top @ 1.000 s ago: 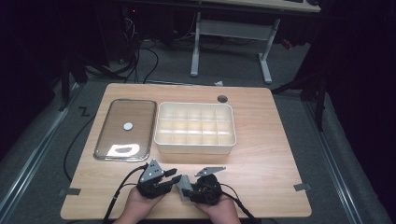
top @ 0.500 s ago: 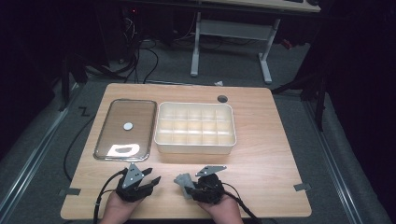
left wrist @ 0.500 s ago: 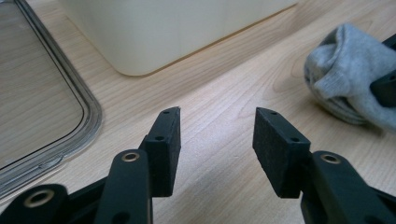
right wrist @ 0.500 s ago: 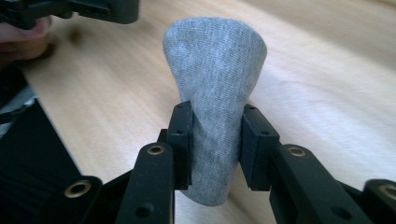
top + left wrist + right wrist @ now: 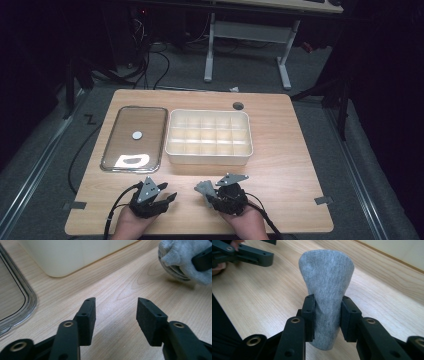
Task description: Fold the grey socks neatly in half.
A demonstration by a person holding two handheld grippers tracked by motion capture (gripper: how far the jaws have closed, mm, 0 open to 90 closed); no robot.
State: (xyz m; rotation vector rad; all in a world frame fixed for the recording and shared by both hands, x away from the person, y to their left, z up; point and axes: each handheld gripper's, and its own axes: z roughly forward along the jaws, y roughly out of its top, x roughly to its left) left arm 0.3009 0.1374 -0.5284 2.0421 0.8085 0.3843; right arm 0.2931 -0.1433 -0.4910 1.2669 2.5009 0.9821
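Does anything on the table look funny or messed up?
Nothing looks spilled or broken. The lid is off and lies flat beside the compartment box, which looks bare inside. The right claw squeezes a rolled grey sock; the left claw is open above the table.

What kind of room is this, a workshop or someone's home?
Probably a lab or recording workspace, not a home: a plain wooden table stands on grey carpet, cables trail across the dark floor behind it, and a person works with a hand-held left gripper and right gripper.
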